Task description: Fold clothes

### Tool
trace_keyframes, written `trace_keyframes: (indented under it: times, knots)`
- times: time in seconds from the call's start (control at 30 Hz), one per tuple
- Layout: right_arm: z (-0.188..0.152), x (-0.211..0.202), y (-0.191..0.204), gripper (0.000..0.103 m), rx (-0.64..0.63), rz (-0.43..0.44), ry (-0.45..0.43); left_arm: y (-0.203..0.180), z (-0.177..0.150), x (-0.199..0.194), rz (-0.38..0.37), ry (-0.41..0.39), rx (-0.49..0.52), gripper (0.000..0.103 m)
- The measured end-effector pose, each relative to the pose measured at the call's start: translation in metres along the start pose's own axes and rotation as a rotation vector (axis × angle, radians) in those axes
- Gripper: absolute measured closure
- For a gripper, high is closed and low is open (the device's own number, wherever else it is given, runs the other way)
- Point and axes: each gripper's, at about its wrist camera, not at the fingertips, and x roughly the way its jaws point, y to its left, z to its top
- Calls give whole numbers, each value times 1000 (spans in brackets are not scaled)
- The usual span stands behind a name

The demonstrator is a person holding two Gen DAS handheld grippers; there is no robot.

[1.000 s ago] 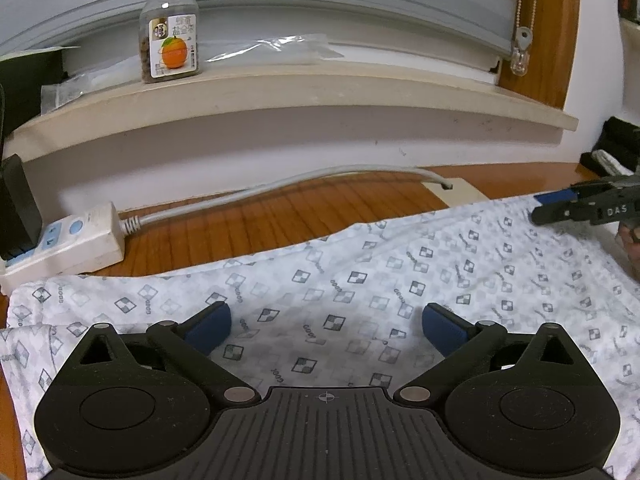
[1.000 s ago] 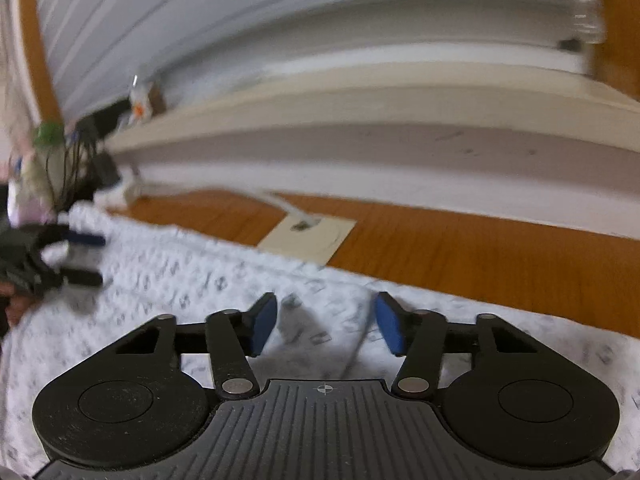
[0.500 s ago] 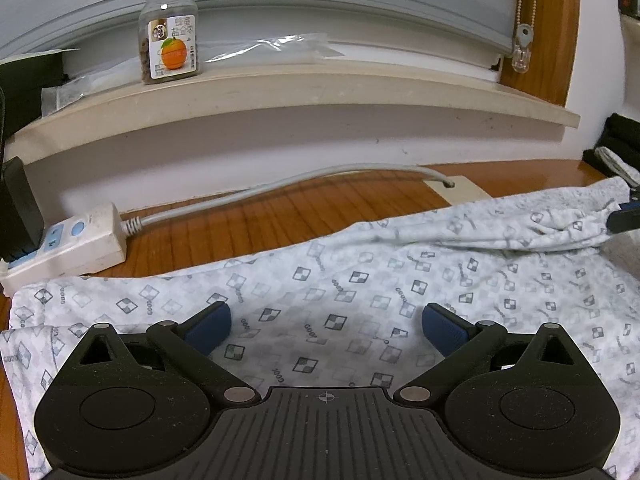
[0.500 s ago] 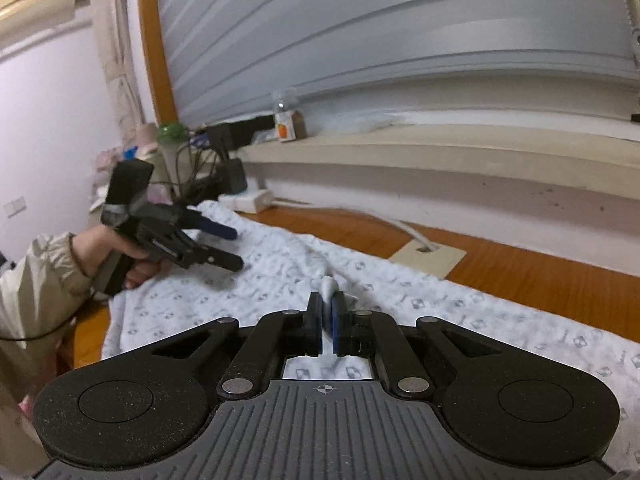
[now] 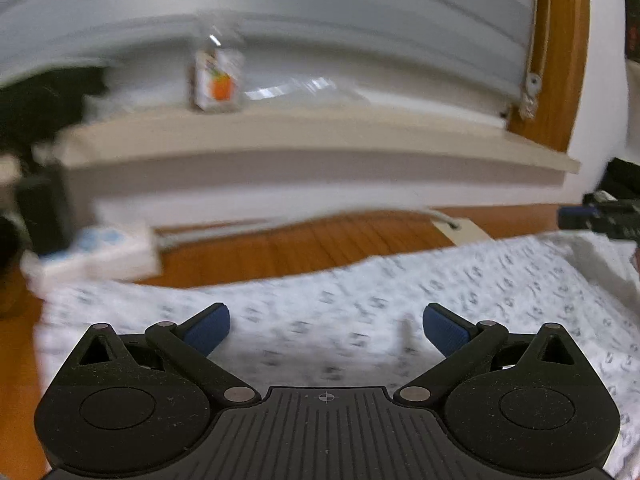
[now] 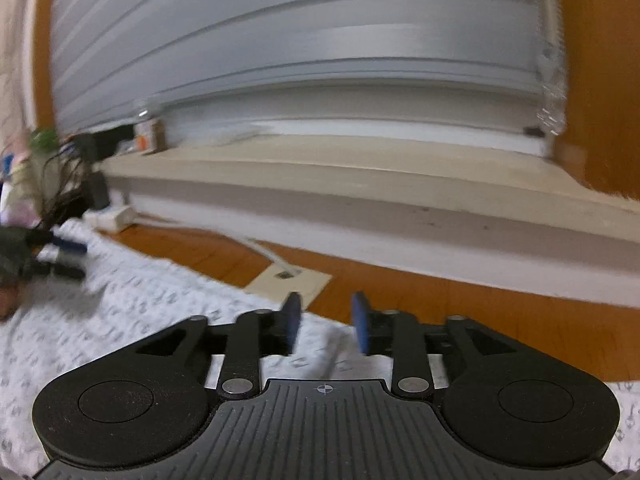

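While the patterned garment [image 5: 360,300] lies spread on the counter [image 5: 280,248], long axis running left to right, my left tongs [image 5: 326,326] hover spread wide over its left part and my right tongs [image 6: 326,322], opening and pinching nothing, sit over its far edge.

Garment [image 5: 360,304]: white, small dark repeating print, blurred. Counter [image 5: 288,248]: orange-brown wood grain. Left hand-held gripper [image 5: 326,330]: black body, blue pads. Right hand-held gripper [image 6: 326,322]: same colours. Power strip [image 5: 96,256]: white, pale blue switches. Jar [image 5: 218,82]: orange label.
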Motion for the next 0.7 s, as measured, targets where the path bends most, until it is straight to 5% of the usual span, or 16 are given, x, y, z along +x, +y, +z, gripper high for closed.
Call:
trace_keyframes:
  times: [0.23, 0.37, 0.53, 0.7]
  knots:
    - [-16, 5, 32, 48, -106, 93, 59, 57, -8, -63, 146, -19, 10, 0]
    - [-25, 15, 42, 44, -146, 76, 105, 84, -20, -74, 143, 4, -65, 3]
    - [-26, 14, 42, 38, -153, 63, 114, 86, -24, -69, 116, -38, -66, 15]
    - [-27, 13, 41, 38, -154, 54, 113, 79, -19, -52, 104, -16, -12, 40]
